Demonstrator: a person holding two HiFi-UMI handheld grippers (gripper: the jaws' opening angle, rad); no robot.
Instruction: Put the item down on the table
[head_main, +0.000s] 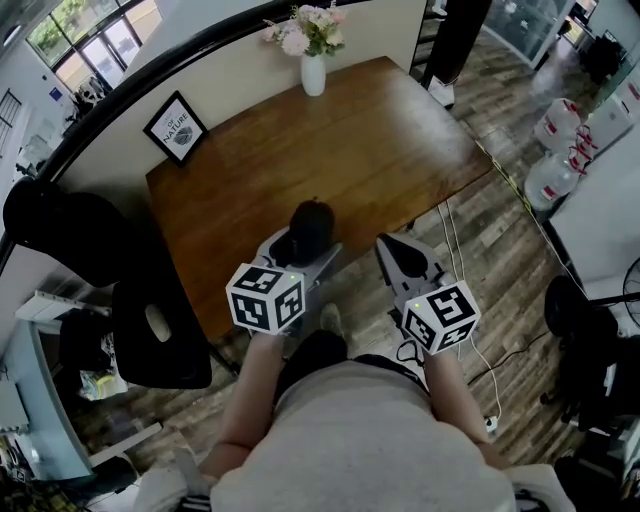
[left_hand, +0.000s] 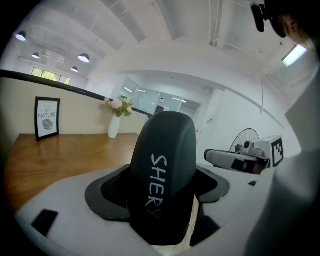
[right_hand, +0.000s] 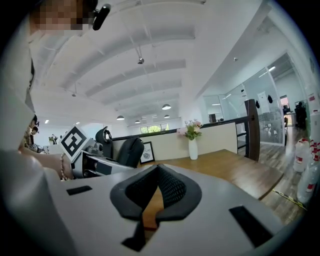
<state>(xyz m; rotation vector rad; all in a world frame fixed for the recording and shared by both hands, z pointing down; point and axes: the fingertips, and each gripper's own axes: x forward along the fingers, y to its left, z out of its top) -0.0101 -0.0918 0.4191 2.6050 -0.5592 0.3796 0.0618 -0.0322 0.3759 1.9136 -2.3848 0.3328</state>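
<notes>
Left gripper view is filled by the item (left_hand: 165, 170), a black, rounded, upright body with a smooth matte shell and white lettering running down its face. It sits between the dark ribbed pads (left_hand: 112, 192) of the left gripper (head_main: 303, 250), whose jaws stand wide apart yet press on its two flanks, so it is pinched and carried clear of the wood.

From the head view the item (head_main: 310, 228) hangs over the near edge of the table (head_main: 380, 150), not yet resting on it; how high it hangs I cannot tell.

By its look it is stiff and fairly light, a moulded shell and not cloth, so it should keep its shape under the pads. The curved, sleek sides are the risk: a squeeze near the domed top could let it squirt out. The mid-body hold on the widest part seems the right place, and it would want lowering upright until its base meets the wood before the jaws let go.

The right gripper (right_hand: 155, 192) carries nothing; its pads are pressed together at the tips. It is level with the left one, just beside it.

Far across the table stand a vase (head_main: 313, 75) and a frame (head_main: 176, 128), well apart from the item.
</notes>
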